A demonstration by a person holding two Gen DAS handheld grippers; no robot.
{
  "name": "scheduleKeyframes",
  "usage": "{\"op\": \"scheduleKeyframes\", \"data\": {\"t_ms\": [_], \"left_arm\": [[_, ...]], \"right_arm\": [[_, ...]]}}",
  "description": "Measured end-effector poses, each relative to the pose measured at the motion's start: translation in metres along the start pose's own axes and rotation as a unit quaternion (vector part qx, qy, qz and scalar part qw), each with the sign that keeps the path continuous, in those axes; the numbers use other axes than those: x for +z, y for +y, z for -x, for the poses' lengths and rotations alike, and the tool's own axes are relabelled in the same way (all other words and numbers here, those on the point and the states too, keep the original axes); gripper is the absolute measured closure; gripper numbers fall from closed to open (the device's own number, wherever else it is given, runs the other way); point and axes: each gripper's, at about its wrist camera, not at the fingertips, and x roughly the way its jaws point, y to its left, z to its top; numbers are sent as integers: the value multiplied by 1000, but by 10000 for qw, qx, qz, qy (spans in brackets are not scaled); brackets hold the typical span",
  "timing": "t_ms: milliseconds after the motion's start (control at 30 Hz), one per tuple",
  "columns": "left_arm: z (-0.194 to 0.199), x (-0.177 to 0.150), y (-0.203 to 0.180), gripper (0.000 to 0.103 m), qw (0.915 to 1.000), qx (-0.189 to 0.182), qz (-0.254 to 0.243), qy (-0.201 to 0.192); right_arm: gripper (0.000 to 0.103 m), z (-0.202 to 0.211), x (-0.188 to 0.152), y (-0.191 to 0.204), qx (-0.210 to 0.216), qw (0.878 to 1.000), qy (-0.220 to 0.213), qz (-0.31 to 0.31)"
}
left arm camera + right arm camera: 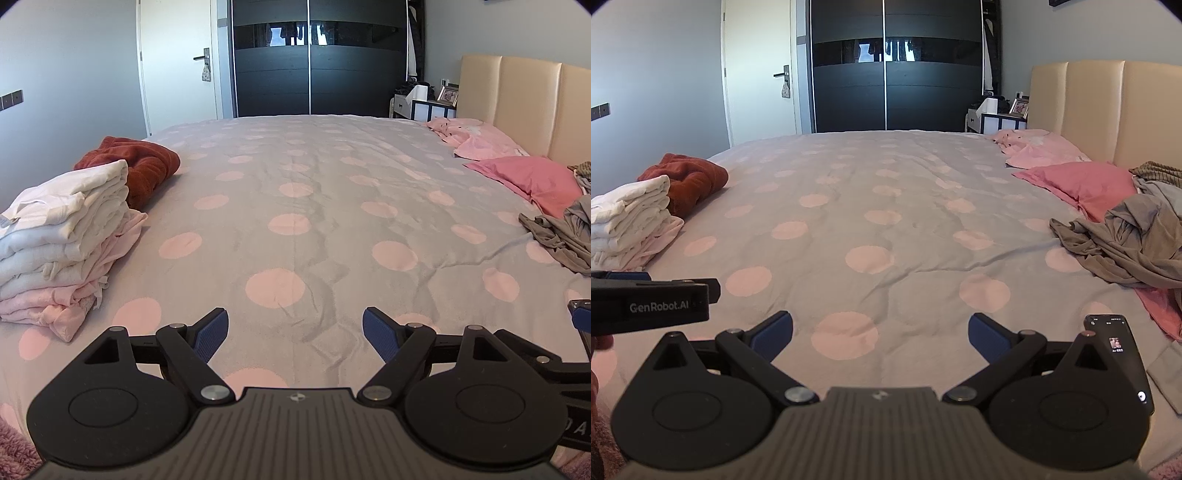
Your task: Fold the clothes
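Left gripper (295,334) and right gripper (881,338) hovering, jaws apart, over duvet (314,184); stack (62,240) lying far left, grey heap (1126,243) far right.

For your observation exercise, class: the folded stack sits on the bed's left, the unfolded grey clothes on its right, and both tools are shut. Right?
Not quite: both tools are open, the left tool in the left wrist view, the right tool in the right wrist view. The folded stack and grey clothes lie as stated.

Left gripper (295,334) level, jaws spread wide, right gripper (881,338) beside it, likewise spread
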Motion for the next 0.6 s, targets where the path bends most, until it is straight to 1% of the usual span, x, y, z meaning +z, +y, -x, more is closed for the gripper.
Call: {"op": "scheduleKeyframes", "data": {"t_ms": [67,133,200,233,267,300,367,600], "left_arm": [[0,0,1,23,10000,-56,19,3],[1,-1,2,23,9999,-124,73,4],[0,-3,9,23,9994,-216,260,-8],[0,-3,9,23,9995,-209,255,-11],[3,-5,2,23,9998,-109,161,-37],[3,-4,0,23,9998,-87,171,-11],[3,-5,-4,23,9999,-69,138,-14],[3,-8,-6,23,9999,-130,59,-37]], "right_arm": [[1,-1,0,3,51,10000,20,-14],[1,-1,0,7,-19,10000,5,-45],[1,-7,1,3,10,9998,9,-195],[1,-8,3,9,-34,9999,2,-161],[1,-9,3,10,-78,9998,-25,-156],[1,-8,1,1,-57,9997,-55,-222],[1,-5,2,1,-83,9998,-66,-152],[1,-1,1,4,-192,9998,-80,45]]}}
